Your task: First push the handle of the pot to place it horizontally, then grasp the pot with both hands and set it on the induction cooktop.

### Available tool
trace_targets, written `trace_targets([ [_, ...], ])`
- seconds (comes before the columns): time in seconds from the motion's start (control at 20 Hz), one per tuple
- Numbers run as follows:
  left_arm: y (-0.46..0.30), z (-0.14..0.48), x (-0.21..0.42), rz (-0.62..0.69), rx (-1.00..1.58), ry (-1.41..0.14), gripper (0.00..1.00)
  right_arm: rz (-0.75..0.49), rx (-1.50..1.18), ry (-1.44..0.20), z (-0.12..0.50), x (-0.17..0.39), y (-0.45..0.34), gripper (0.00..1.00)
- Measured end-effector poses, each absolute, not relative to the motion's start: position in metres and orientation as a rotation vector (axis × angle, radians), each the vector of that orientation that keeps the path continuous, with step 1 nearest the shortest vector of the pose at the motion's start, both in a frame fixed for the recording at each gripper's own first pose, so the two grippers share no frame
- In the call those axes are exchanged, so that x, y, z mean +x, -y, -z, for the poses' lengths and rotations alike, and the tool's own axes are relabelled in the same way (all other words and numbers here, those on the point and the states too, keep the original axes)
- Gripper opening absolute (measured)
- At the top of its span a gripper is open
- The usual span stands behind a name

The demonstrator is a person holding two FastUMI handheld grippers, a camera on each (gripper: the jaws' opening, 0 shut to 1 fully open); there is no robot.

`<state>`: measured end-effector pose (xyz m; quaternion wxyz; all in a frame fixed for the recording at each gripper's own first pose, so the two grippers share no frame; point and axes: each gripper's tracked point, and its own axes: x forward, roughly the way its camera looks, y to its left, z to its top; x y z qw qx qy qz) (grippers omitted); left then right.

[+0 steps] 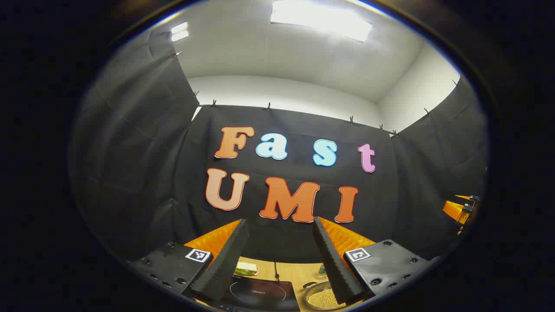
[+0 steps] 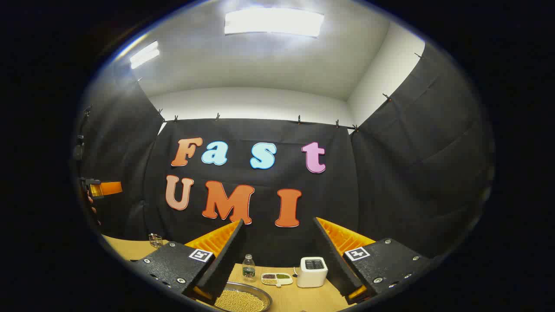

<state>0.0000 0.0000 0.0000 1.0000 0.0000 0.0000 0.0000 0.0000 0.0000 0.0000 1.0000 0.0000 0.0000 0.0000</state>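
Note:
A metal pot holding yellowish beans sits on the wooden table, just right of the black induction cooktop. A dark stub at the pot's left rim may be its handle. My left gripper is open and empty, held well above the table and aimed at the back wall. In the right gripper view the pot lies low behind the left finger. My right gripper is open with nothing between its fingers, also raised. Each gripper appears far off at the edge of the other's view.
Behind the pot stand a small water bottle, a white divided dish and a white boxy appliance. A small packet lies behind the cooktop. A little glass object sits at the table's far left.

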Motion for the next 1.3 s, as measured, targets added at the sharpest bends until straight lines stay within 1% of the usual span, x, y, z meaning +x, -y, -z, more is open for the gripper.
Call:
trace_targets([
  [0.25,0.005,-0.001,0.006,0.014,0.011,0.009,0.97,0.03,-0.03,0.001,-0.003,0.003,0.009,0.95],
  [0.45,0.013,0.003,0.008,0.045,-0.013,0.006,0.98,0.007,0.011,-0.025,0.003,0.004,0.004,0.95],
  [0.5,0.011,0.004,0.01,0.043,-0.017,0.004,0.96,0.006,0.023,-0.031,0.004,0.004,0.004,0.95],
  [0.7,0.003,0.002,0.015,0.024,-0.016,0.023,0.97,0.019,0.003,-0.046,0.01,0.01,0.002,0.95],
  [0.95,0.013,0.001,0.025,0.041,-0.014,0.019,0.97,0.021,-0.003,-0.049,0.005,0.01,-0.001,0.95],
  [1.1,0.03,0.014,0.026,0.094,-0.045,-0.02,0.98,0.016,0.003,-0.035,0.002,0.01,0.0,0.95],
  [1.2,0.019,0.019,0.029,0.053,-0.022,-0.037,0.98,0.011,0.011,-0.034,0.002,0.011,-0.001,0.95],
  [1.3,0.019,0.018,0.03,0.043,-0.017,-0.04,0.97,0.008,0.02,-0.039,0.002,0.013,0.0,0.95],
])
